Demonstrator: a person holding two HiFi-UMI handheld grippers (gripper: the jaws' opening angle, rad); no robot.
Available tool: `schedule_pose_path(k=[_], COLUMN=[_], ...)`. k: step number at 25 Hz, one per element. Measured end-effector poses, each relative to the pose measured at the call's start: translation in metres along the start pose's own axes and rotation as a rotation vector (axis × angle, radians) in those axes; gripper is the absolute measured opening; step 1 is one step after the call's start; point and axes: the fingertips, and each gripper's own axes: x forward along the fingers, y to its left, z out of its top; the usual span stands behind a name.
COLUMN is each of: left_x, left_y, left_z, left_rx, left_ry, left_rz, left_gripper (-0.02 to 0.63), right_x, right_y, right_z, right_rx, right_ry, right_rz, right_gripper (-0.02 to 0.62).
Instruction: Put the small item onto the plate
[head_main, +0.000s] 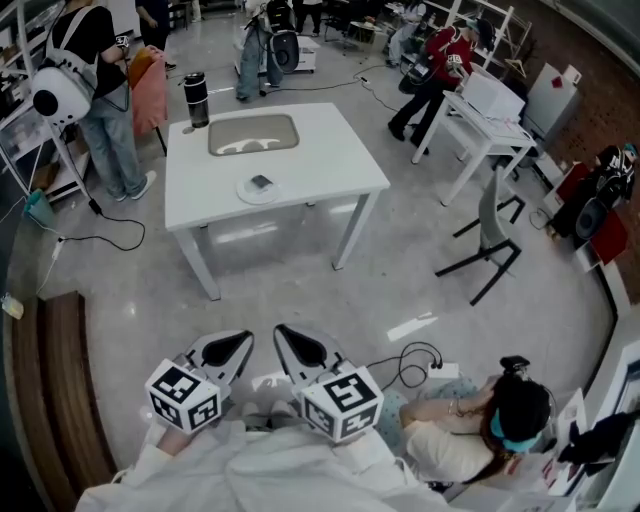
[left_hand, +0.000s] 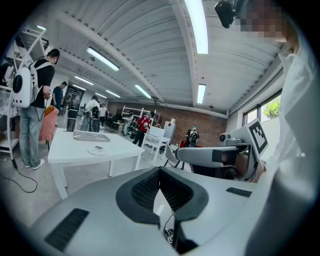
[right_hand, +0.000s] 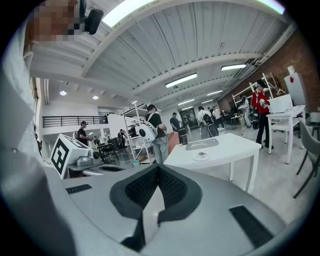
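Tumbler (head_main: 196, 98): stood upright at the far left corner of the white table (head_main: 330, 160), apart from everything else on it.
Left gripper (head_main: 238, 342): was held low against the person's body, well back from the table. Its fingers were closed on each other with nothing between them.
Plate (head_main: 245, 192): sat near the table's front edge, just in front of the grey tray (head_main: 253, 133).
Small item (head_main: 261, 182): a dark piece that lay on the plate, slightly right of its middle.
Right gripper (head_main: 288, 338): hung just beside the left one, aimed roughly toward the table. Its fingers were pressed together and empty.
Cable (head_main: 410, 360): looped across the floor just to the right of the person's feet.
Task standing: the item appeared to be on the plate already, so little or nothing seemed left to do.
Risk, item: any fresh reach with closed fingers could nudge the light piece off the plate, since blunt tips push rather than grasp.
Risk, plate: it was close to the front edge, so a shove from an approaching gripper could slide it toward the drop.
Risk, approach: a step to the right could snag the cable and jolt both grippers.
Risk, tray: overshooting the plate would strike the tray right behind it.
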Motion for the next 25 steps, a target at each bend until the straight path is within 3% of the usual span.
schedule_pose_path(k=[14,25], left_x=[0.015,0.062], left_y=[0.008,0.073], left_z=[-0.028,-0.013], left_rx=[-0.122,-0.142], left_ry=[-0.004,0.021], left_rz=[0.083,0.081], left_gripper=[0.009,0.009], right_x=[-0.001,0.065], right_y=[-0.033,-0.075], right_z=[-0.037,-0.022], right_rx=[0.026,0.035], right_ry=[0.116,0.111], right_rz=[0.032,0.005], right_gripper=[0.014,0.014])
